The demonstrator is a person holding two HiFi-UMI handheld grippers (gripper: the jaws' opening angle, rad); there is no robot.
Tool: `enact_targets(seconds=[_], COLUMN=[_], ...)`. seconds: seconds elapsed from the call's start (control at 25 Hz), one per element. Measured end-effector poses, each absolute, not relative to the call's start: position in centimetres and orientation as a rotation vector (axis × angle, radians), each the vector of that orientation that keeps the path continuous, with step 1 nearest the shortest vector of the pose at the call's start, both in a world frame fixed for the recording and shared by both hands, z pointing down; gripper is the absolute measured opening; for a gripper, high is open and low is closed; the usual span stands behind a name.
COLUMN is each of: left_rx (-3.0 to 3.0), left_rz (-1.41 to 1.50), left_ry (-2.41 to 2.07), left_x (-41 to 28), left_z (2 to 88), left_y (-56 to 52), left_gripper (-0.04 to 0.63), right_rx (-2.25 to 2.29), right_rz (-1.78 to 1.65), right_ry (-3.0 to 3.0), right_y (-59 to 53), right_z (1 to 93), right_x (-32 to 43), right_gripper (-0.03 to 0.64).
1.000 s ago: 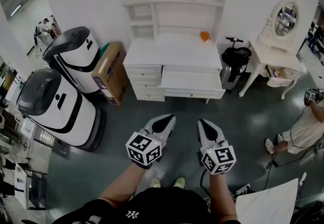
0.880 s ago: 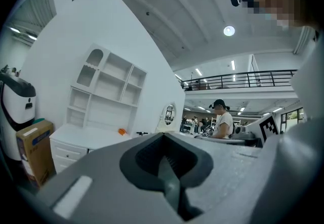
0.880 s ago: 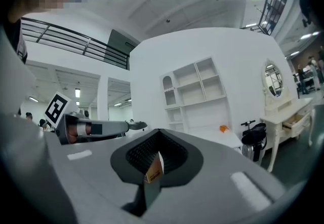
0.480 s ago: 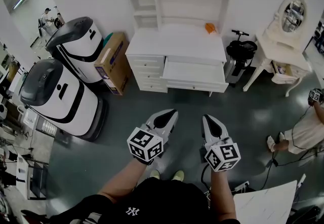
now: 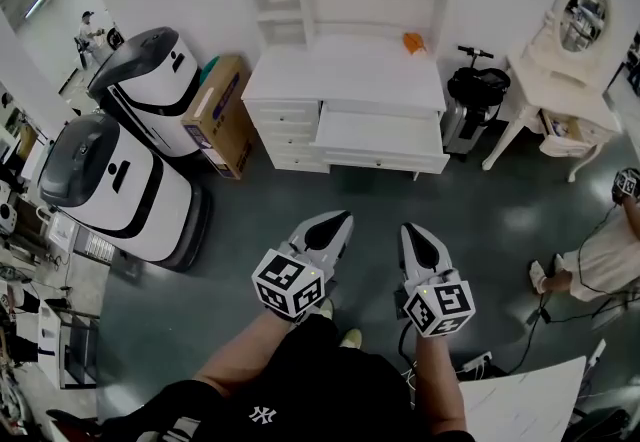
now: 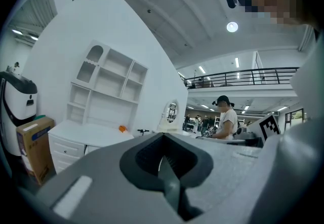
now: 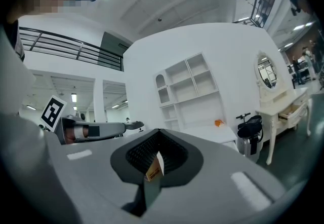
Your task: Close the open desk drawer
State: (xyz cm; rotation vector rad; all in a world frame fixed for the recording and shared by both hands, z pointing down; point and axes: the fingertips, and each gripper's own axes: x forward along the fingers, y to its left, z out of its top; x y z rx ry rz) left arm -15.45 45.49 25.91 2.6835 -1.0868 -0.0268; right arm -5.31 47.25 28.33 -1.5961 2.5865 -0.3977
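A white desk [image 5: 345, 80] with a shelf unit stands against the far wall. Its wide drawer [image 5: 380, 142] under the right part of the top is pulled out. An orange thing [image 5: 412, 43] lies on the desktop. Both grippers hang side by side above the grey floor, well short of the desk and pointing toward it. My left gripper [image 5: 341, 221] is shut and holds nothing. My right gripper [image 5: 411, 231] is shut too. The left gripper view has the desk [image 6: 76, 132] far off at the left. In the right gripper view the desk [image 7: 215, 134] sits beyond the shut right gripper [image 7: 158, 154].
Two white-and-black machines [image 5: 150, 95] [image 5: 105, 195] and a cardboard box [image 5: 222, 125] stand left of the desk. A black scooter [image 5: 475, 90] and a white vanity table [image 5: 555, 105] with an oval mirror are at its right. A person [image 5: 600, 255] is at the right edge.
The person has stepped forward, one leg now under the grippers. Both grippers have moved a little toward the desk and slightly lower. Their jaws stay shut.
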Motion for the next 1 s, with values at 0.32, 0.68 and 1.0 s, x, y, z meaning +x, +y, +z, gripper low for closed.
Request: enact_targets(seconds=[0.32, 0.68, 1.0], left_rx=[2.679, 2.686, 2.745], left_rz=[-0.009, 0.010, 0.028], left_ry=[-1.062, -1.003, -0.924], left_x=[-13.7, -12.5, -11.9], left_z=[27.6, 29.8, 31.7], left_y=[41.3, 31.8, 21.6], left_gripper=[0.000, 0.000, 0.000], right_rx=[-1.640, -1.705, -1.727], right_rz=[-0.437, -0.471, -0.546], right_ry=[2.567, 2.540, 2.500], right_y=[43.3, 34.2, 24.2], right_z=[30.2, 32.3, 34.4], right_x=[-3.6, -2.5, -2.9], right_gripper=[0.026, 0.026, 0.026])
